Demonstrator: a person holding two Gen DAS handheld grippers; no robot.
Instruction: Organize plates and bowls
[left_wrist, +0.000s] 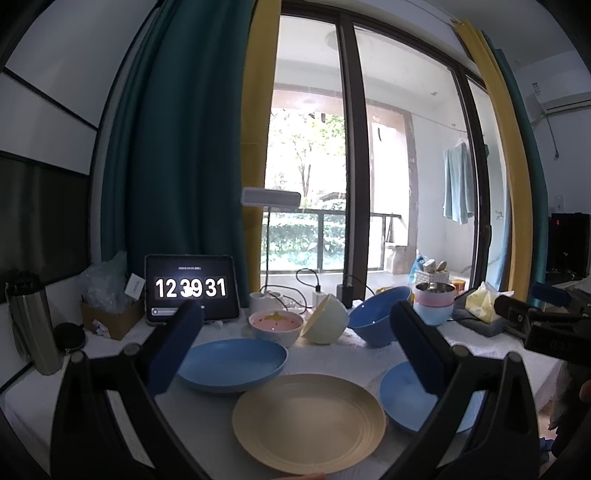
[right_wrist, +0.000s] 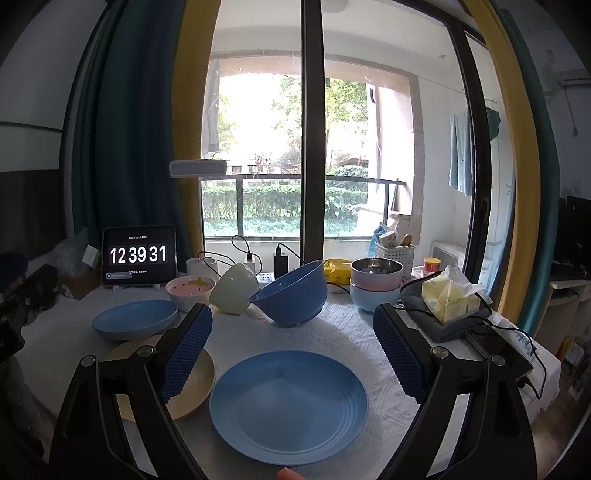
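Plates lie on the white-clothed table (right_wrist: 332, 332): a cream plate (left_wrist: 309, 421) at the front, partly hidden by a finger in the right wrist view, a blue plate (right_wrist: 289, 406) to its right and a second blue plate (left_wrist: 232, 363) behind it to the left. Behind them, a cream bowl (right_wrist: 234, 293) and a dark blue bowl (right_wrist: 291, 293) sit tilted; what props them up is unclear. A pink bowl (left_wrist: 276, 326) holds yellow pieces too small to identify. A steel bowl tops stacked pink and pale blue bowls (right_wrist: 375, 288). Left gripper (left_wrist: 295, 343) and right gripper (right_wrist: 291, 354) are spread wide and grip nothing.
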